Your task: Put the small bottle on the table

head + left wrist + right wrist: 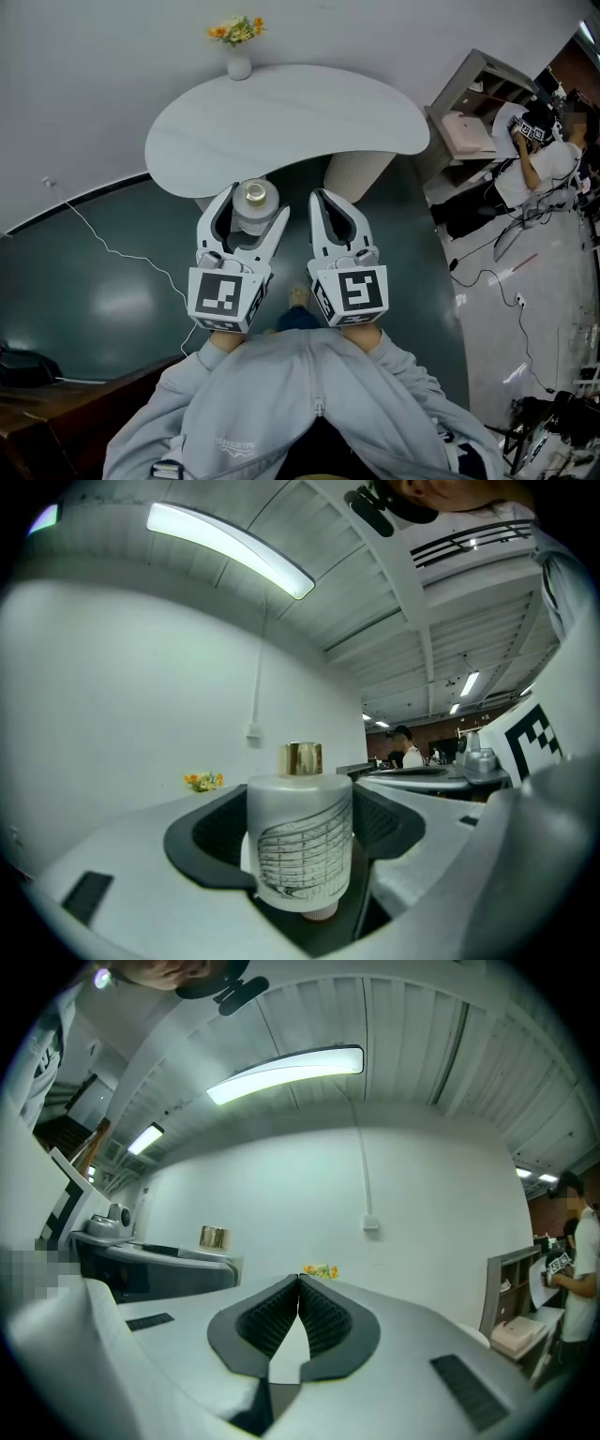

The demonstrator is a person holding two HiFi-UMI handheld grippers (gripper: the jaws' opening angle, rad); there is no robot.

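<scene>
My left gripper (253,202) is shut on a small frosted white bottle (254,208) with a gold cap, held upright in front of the white kidney-shaped table (281,122). In the left gripper view the bottle (300,841) stands between the dark pads, its gold cap on top and a line drawing on its side. My right gripper (322,199) hovers beside it, shut with nothing in it; in the right gripper view its pads (319,1321) meet at the tips (299,1283). Both grippers hang over the dark floor, short of the table's near edge.
A white vase of orange and yellow flowers (238,45) stands at the table's far edge by the wall. A ribbed white pedestal (358,173) holds the table up. A shelf unit (473,108) and a person (544,150) are at the right. A white cable (103,246) runs across the floor.
</scene>
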